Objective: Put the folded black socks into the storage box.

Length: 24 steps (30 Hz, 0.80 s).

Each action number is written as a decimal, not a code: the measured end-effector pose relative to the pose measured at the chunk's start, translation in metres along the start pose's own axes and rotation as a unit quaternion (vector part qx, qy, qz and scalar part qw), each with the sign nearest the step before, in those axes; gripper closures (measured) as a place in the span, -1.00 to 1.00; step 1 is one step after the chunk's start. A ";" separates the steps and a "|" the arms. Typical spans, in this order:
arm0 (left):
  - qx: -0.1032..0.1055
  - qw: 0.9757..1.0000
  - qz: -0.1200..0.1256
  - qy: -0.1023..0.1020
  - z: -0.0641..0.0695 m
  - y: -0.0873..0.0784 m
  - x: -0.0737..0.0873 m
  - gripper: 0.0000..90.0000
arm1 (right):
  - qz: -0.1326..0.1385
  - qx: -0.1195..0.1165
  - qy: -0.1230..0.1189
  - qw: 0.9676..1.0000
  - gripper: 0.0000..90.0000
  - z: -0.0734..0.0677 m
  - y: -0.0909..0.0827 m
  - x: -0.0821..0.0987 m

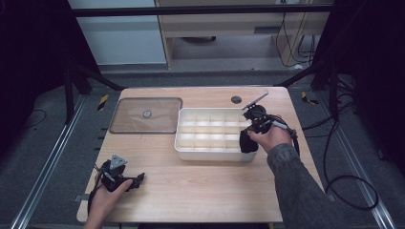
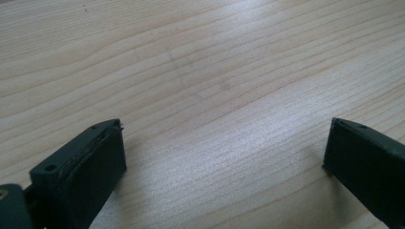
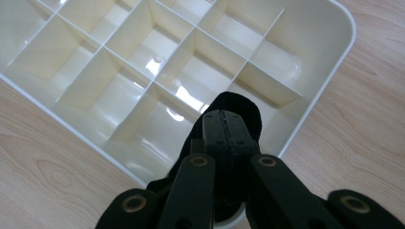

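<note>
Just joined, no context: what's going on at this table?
A person works with a gripper in each hand. The right gripper is shut on a black cloth item, maybe a rolled sock, and holds it over the near right corner of a white divided organizer box, whose visible compartments are empty. The left gripper sits open over bare table. The box's clear lid lies to the left of the box.

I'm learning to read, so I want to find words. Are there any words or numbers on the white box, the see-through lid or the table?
None: there is nothing to read.
White box: plain walls and dividers.
See-through lid: plain, with a small round knob bearing no readable mark.
Table: bare wood grain.
</note>
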<state>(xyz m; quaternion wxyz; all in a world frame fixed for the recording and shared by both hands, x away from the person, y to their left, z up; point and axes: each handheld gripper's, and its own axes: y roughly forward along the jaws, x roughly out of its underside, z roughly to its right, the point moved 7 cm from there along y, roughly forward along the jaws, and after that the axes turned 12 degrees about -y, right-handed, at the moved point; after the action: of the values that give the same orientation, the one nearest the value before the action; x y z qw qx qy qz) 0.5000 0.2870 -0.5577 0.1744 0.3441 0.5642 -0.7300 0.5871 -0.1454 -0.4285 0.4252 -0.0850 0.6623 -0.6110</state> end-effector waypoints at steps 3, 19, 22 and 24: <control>0.000 1.000 0.000 0.000 0.000 0.000 0.000 -1.00 | -0.004 0.000 0.002 1.000 1.00 0.001 0.004 0.001; 0.000 1.000 0.000 -0.002 0.000 0.000 0.000 -1.00 | -0.027 0.002 0.005 1.000 1.00 0.002 0.027 0.014; 0.000 1.000 0.000 -0.002 0.000 0.000 0.000 -1.00 | -0.032 0.000 0.004 0.999 1.00 -0.001 0.030 0.015; 0.000 1.000 -0.001 -0.001 0.000 0.000 0.000 -1.00 | -0.031 -0.001 0.003 1.000 1.00 -0.002 0.032 0.016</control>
<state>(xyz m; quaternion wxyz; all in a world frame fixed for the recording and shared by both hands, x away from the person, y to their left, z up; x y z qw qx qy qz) 0.4995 0.2868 -0.5577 0.1745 0.3426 0.5647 -0.7303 0.5894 -0.1465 -0.4645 0.4035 -0.1040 0.6614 -0.6236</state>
